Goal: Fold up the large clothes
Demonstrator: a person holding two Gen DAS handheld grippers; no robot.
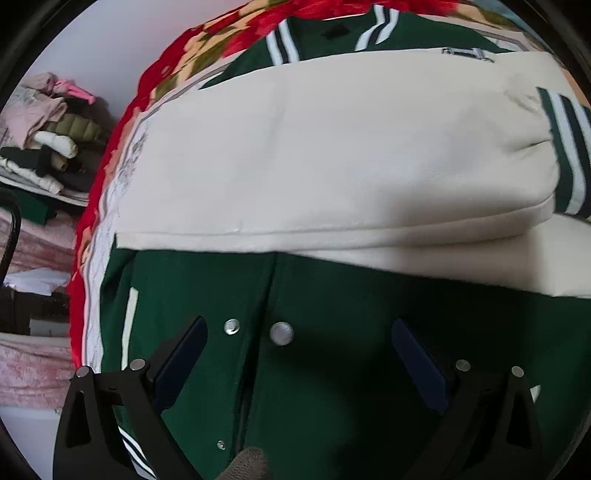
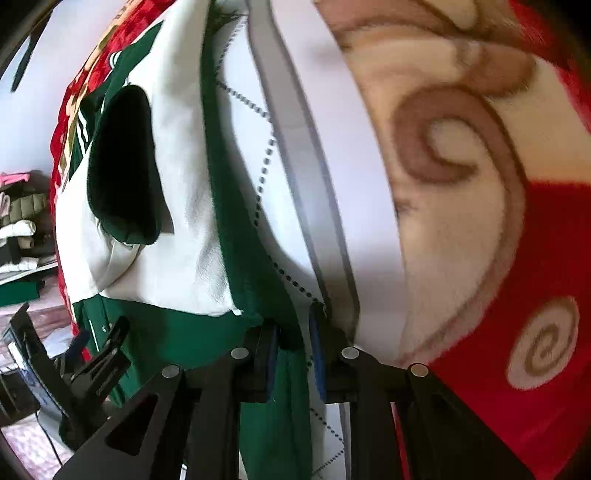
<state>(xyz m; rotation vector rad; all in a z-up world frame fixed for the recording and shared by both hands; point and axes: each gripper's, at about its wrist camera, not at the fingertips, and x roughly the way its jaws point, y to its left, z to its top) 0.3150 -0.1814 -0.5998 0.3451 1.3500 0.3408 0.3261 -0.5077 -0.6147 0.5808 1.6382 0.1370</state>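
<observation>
**Sleeves crossed, hem fold about to start**

From the left wrist view, we hover our left tongs (image 1: 299,354) over the green jacket (image 1: 332,387), which lies spread on a red flowered blanket (image 1: 236,33). The tongs stand wide apart and hold nothing; the two snap buttons (image 1: 281,333) of the front closure sit between them. Both cream sleeves (image 1: 332,155) lie folded across the chest, one over the other, with a striped cuff (image 1: 565,155) at the right end. A pile of other clothes (image 1: 48,147) sits well apart at the left.

From the right wrist view, our right tongs (image 2: 293,354) are closed together on the jacket's side edge (image 2: 288,387), green cloth and quilted white lining (image 2: 291,206) pinched between them. The left tool (image 2: 92,354) shows at lower left, over the same jacket.

We judge that the sleeves are done and the body fold is in hand. The next move calls for the left tongs to drop and close on the opposite edge, so both sides lift evenly and the crossed sleeves stay put as the bottom goes up toward the collar.
</observation>
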